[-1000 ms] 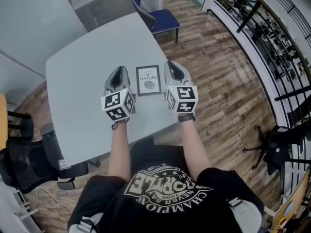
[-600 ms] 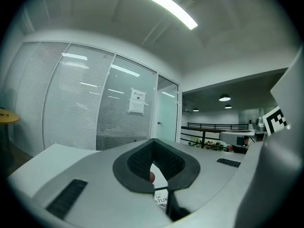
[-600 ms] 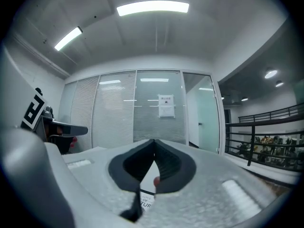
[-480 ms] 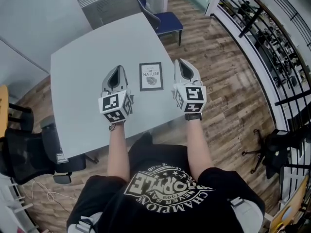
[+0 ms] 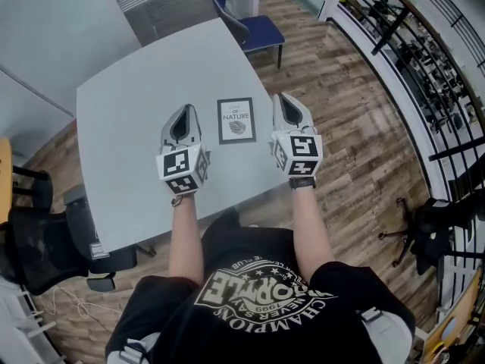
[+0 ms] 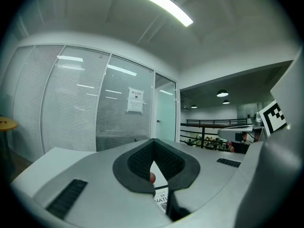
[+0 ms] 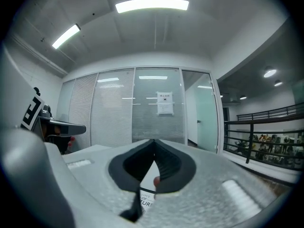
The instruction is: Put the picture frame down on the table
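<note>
- The left gripper (image 5: 185, 111) has its jaws pressed together at the tips with nothing between them. In the left gripper view its dark pads (image 6: 137, 163) meet in a point, and only a strip of the frame's print shows through the gap below them.
- The right gripper (image 5: 283, 98) is the same, jaws together and empty.
- The picture frame (image 5: 236, 120) lies flat and face up between the two grippers, touching neither. The left gripper is just beside its left side, and the right gripper stands a little further off its right side.
- On the table (image 5: 129, 89) the frame sits toward the near right corner, close to the right edge. The right gripper hangs about over that edge, and the left gripper is over the desk, inside the near edge.
- Judging by this, the frame is already down and what is left is to clear away from it.
- To do that well, lift both grippers straight up before drawing them back toward the near edge.
- Keep the jaws together so no tip catches the frame's border and slides it toward the right edge.
- A blue chair (image 5: 254, 27) stands beyond the far right corner, well clear of all this.
</note>
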A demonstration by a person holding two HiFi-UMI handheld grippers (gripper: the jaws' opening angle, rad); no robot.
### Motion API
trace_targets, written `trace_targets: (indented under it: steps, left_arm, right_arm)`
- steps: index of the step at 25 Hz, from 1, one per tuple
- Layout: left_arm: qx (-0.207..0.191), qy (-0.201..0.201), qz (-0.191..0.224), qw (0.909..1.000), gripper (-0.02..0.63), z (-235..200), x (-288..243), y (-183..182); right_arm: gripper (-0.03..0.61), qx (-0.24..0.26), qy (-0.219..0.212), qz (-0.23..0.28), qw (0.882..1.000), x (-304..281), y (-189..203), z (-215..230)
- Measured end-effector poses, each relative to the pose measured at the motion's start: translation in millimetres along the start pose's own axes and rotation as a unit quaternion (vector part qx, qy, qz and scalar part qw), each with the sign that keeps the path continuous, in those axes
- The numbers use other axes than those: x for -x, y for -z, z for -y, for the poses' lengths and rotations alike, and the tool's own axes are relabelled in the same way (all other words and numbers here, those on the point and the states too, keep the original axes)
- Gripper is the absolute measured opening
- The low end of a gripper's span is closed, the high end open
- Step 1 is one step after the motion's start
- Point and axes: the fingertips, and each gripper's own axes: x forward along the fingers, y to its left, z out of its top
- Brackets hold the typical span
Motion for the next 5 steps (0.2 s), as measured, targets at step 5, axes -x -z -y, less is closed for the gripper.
trace_targets:
  steps: [5]
  left_arm:
    - [0.013,-0.009,-0.013,0.9998,0.003,-12,-30,11]
  right_arm:
    - [-0.002,-0.006,0.004,-0.023,1.000,-28,19,8]
